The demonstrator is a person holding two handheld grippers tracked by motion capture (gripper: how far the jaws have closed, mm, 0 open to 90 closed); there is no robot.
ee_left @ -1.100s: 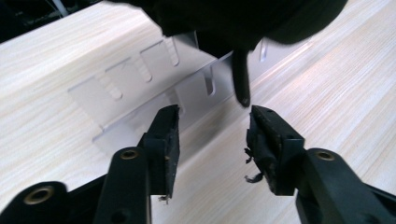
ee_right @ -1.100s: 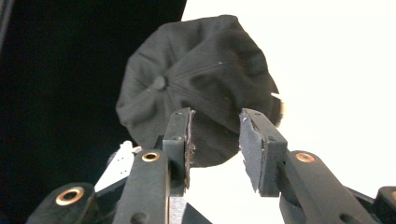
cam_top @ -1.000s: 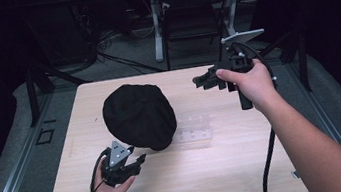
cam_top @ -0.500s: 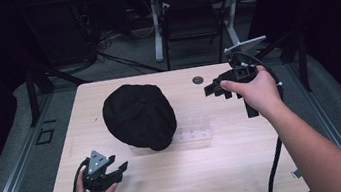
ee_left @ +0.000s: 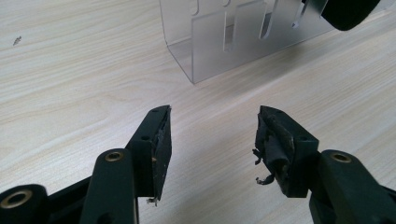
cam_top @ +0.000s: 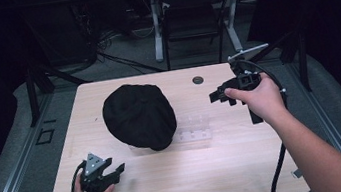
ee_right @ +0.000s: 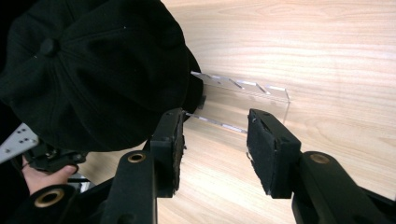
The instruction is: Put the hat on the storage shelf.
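A black cap (cam_top: 138, 115) rests over one end of a clear acrylic stand (cam_top: 194, 129) in the middle of the wooden table (cam_top: 230, 178). My left gripper (cam_top: 114, 172) lies low near the table's front left, pointing toward the stand (ee_left: 233, 42). Its jaws have just been opening and stand open (ee_left: 212, 126) with nothing between them. My right gripper (cam_top: 215, 97) hovers to the right of the cap, aimed at the cap (ee_right: 93, 70) and the stand (ee_right: 243, 107). Its jaws (ee_right: 215, 135) have just been opening too, and only bare table shows between them.
A small dark round grommet (cam_top: 198, 79) sits in the table top behind the stand. The right gripper's cable (cam_top: 277, 172) hangs over the front right edge. Desk legs and cables (cam_top: 157, 32) stand on the floor beyond the table's far edge.
The left gripper has drawn away from the cap toward the table's front left corner and sunk lower. The right gripper has come down and slightly nearer. Both pairs of jaws stand wider.
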